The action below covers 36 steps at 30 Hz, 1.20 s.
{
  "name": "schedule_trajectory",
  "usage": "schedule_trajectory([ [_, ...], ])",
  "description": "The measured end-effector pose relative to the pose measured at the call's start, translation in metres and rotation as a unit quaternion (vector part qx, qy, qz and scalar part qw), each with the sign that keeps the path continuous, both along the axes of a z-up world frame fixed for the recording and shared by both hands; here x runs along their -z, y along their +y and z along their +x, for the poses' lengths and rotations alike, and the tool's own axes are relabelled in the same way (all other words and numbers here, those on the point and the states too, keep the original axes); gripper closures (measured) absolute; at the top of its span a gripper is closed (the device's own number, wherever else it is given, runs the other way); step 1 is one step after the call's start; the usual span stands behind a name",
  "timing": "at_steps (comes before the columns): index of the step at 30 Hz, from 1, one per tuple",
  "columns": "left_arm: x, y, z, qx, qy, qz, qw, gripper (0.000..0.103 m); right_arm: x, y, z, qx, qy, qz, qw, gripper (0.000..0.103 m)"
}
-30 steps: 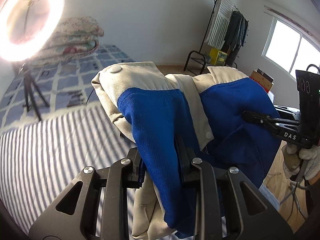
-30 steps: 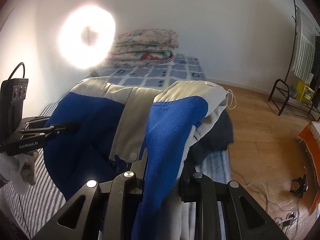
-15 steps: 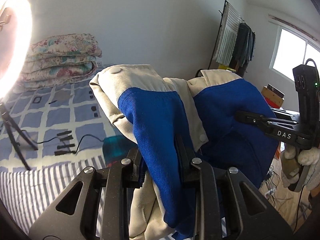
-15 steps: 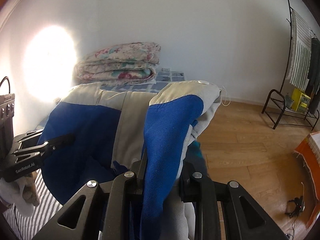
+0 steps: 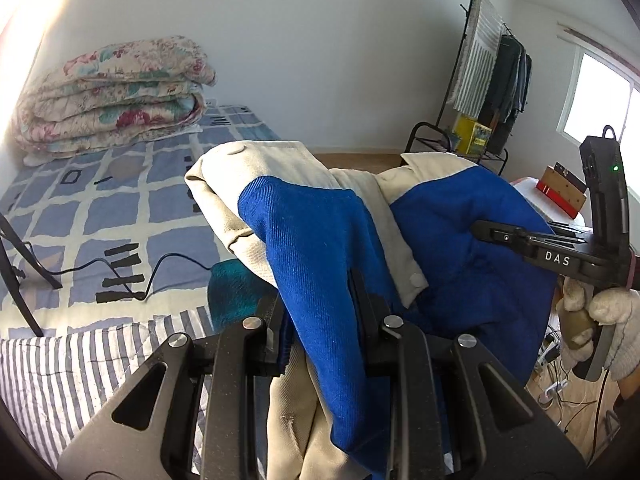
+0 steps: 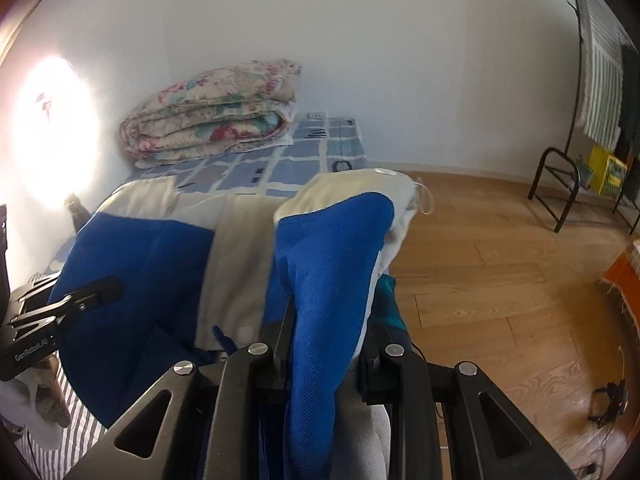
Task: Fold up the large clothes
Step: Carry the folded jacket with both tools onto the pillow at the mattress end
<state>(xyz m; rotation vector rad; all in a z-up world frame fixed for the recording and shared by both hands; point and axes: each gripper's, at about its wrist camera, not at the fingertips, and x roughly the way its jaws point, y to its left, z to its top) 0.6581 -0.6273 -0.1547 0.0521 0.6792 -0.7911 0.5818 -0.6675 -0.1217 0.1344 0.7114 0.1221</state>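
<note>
A blue and cream jacket [image 5: 460, 240] hangs in the air between my two grippers, above the bed. My left gripper [image 5: 320, 300] is shut on one bunched part of it, with blue and cream cloth draped over the jaws. My right gripper [image 6: 328, 320] is shut on another part of the jacket [image 6: 160, 264]. The right gripper also shows at the right of the left wrist view [image 5: 504, 236], and the left gripper at the left of the right wrist view [image 6: 84, 296]. The fingertips are hidden by cloth.
A bed with a striped sheet [image 5: 72, 376] and a blue checked cover [image 5: 120, 200] lies below. Folded floral quilts [image 5: 112, 92] sit by the wall. A teal cloth [image 5: 236, 288] lies on the bed. A clothes rack [image 5: 492, 80] and wooden floor [image 6: 500, 264] are to the right.
Both grippers have lifted and tilted up with the jacket. The ring light has slid out to the left, and the quilts and far wall show more. The grips are unchanged.
</note>
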Motion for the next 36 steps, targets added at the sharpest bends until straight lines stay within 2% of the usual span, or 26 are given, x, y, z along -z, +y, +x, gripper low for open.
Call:
schedule_trajectory([
  [4,0.007,0.002,0.003,-0.003,0.004,0.010,0.9999,0.080,0.013,-0.006,0.009,0.018,0.019,0.000,1.000,0.079],
  [10,0.016,0.005,0.006,-0.014,0.017,0.022,0.9995,0.073,0.034,-0.009,0.015,0.063,0.045,-0.037,0.996,0.059],
  [11,0.016,0.006,0.007,-0.017,0.017,0.025,0.9994,0.067,0.037,-0.009,0.014,0.070,0.050,-0.042,0.995,0.054],
  [12,0.017,0.006,0.006,-0.025,0.014,0.034,0.9990,0.056,0.038,-0.011,0.013,0.074,0.052,-0.049,0.995,0.051],
  [13,0.017,0.007,0.005,-0.027,0.013,0.039,0.9988,0.050,0.039,-0.011,0.012,0.081,0.056,-0.058,0.993,0.048],
  [14,0.018,0.008,0.004,-0.026,0.012,0.040,0.9988,0.047,0.039,-0.011,0.011,0.088,0.057,-0.065,0.992,0.043],
  [16,0.016,0.014,-0.001,-0.029,0.007,0.039,0.9988,0.046,0.035,-0.012,0.006,0.095,0.053,-0.068,0.992,0.040],
  [18,0.012,0.020,-0.006,-0.027,0.007,0.031,0.9991,0.042,0.030,-0.013,-0.003,0.103,0.043,-0.071,0.991,0.030],
  [27,-0.029,0.041,-0.048,-0.019,-0.025,0.016,0.9994,0.040,-0.005,-0.001,-0.038,0.109,0.003,-0.056,0.992,0.028],
  [36,-0.086,0.092,-0.117,-0.018,-0.059,-0.006,0.9981,0.040,-0.060,0.033,-0.106,0.096,-0.045,-0.051,0.993,0.028],
])
